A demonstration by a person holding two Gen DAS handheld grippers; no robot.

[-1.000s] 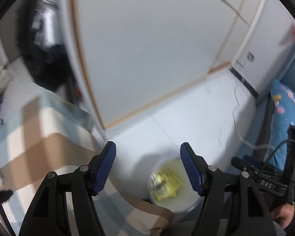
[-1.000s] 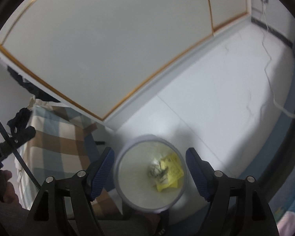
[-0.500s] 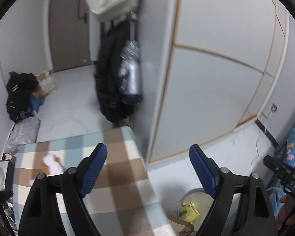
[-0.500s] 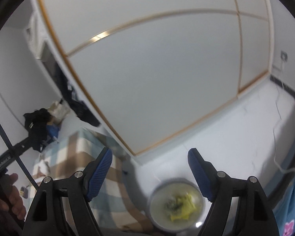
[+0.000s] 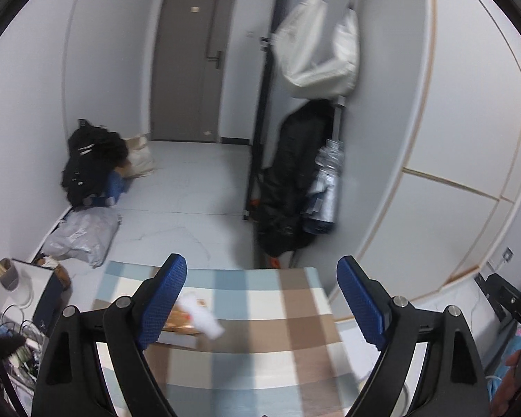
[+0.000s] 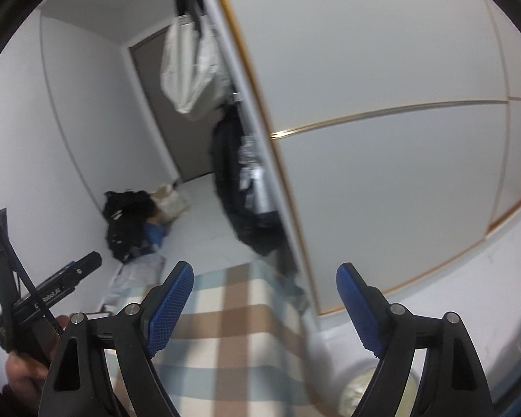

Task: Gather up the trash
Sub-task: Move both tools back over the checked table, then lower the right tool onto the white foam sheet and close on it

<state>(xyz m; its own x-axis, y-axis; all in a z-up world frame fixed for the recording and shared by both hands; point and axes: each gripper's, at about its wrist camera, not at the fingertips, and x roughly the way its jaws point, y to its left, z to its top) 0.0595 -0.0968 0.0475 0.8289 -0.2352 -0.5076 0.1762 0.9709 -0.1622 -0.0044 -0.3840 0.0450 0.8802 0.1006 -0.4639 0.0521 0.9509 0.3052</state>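
Observation:
In the left wrist view my left gripper (image 5: 260, 299) is open and empty above a table with a checked blue, brown and white cloth (image 5: 260, 340). A white crumpled piece of trash (image 5: 201, 316) lies on a brown wrapper (image 5: 180, 326) on the cloth, just right of the left finger. In the right wrist view my right gripper (image 6: 264, 305) is open and empty over the same cloth (image 6: 232, 330). The white trash bin's rim (image 6: 357, 396) shows on the floor at the bottom right, mostly hidden by the right finger.
A white wardrobe with gold trim (image 5: 451, 139) stands right of the table. Black coats and white bags (image 5: 312, 132) hang beside it. A black bag (image 5: 90, 163) and a grey sack (image 5: 83, 232) lie on the floor by the left wall. A door (image 5: 191, 59) is at the back.
Both grippers have tilted up from the bin on the floor toward the table and room. The bin with yellow trash has dropped to the frame's bottom edge. The trash on the cloth has come into view.

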